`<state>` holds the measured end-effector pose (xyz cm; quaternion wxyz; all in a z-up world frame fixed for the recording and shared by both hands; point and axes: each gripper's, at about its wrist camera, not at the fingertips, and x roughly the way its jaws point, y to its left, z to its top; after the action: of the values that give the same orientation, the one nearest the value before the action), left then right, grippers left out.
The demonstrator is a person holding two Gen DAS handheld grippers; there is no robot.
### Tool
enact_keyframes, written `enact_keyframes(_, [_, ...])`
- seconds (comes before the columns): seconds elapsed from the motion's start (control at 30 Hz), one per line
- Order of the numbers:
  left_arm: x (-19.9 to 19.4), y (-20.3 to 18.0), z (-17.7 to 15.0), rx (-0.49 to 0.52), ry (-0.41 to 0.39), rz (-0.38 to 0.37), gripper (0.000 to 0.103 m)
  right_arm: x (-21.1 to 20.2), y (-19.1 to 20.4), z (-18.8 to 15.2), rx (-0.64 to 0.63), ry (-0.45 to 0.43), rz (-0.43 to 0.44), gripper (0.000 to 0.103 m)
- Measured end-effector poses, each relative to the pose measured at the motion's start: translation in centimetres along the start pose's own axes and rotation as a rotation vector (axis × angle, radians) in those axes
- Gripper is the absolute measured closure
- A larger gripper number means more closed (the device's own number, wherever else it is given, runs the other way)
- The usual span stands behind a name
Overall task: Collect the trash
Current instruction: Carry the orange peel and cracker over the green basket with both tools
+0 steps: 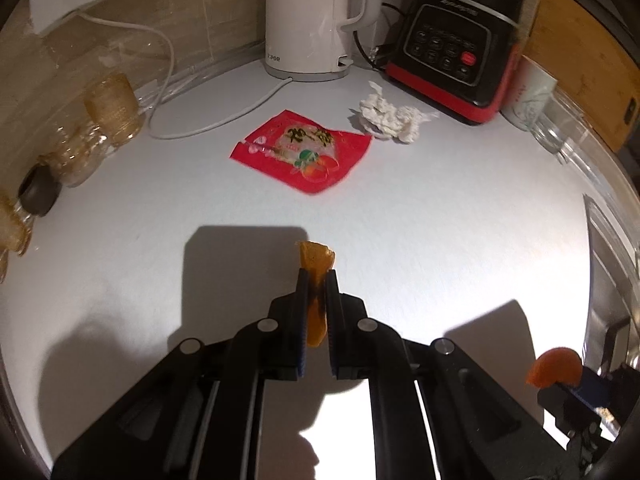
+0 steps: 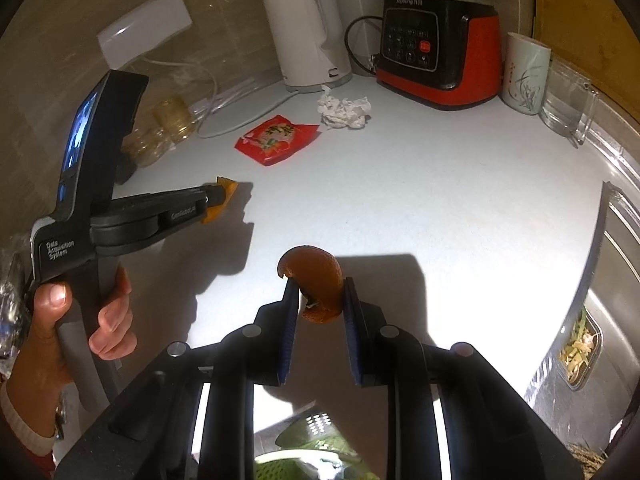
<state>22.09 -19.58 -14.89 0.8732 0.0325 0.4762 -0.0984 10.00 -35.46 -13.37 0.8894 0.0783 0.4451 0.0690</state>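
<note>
Holding flat orange peel strip [image 1: 316, 280] in left gripper [image 1: 316, 280], curled orange peel [image 2: 316, 284] in right gripper [image 2: 318, 292], both clamped; carrying to bin likely next, red snack wrapper [image 1: 302, 150] and crumpled white tissue [image 1: 390, 116] remaining.

wrapper [image 1: 302, 150]: glossy plastic | tissue [image 1: 390, 116]: crumpled paper | counter [image 1: 440, 208]: matt, smooth

kettle [image 1: 308, 16] top cropped, blender [image 2: 436, 40] jar cropped

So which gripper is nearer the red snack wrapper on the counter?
Left. The left gripper, shut on an orange peel strip, is just short of the red snack wrapper. The right gripper, holding a curled peel, is further back.
</note>
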Motion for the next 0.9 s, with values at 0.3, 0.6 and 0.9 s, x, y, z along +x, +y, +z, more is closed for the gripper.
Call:
enact_keyframes(0.3, [-6.6,-1.6,-6.9,0.049,0.003,-0.032,0.095,-5.5,1.8,-5.8,-0.033,0.012,0.012,0.080])
enact_keyframes(0.6, [-11.6,-4.6,-15.7,0.129,0.036,-0.115,0.095,-10.6,2.1,-14.0,-0.041,0.060,0.035,0.080])
enact_keyframes(0.9, [-13.5,-6.5,-23.2,0.150,0.092,-0.125,0.095,-12.5,1.4,-20.8,-0.082,0.115,0.063,0.080])
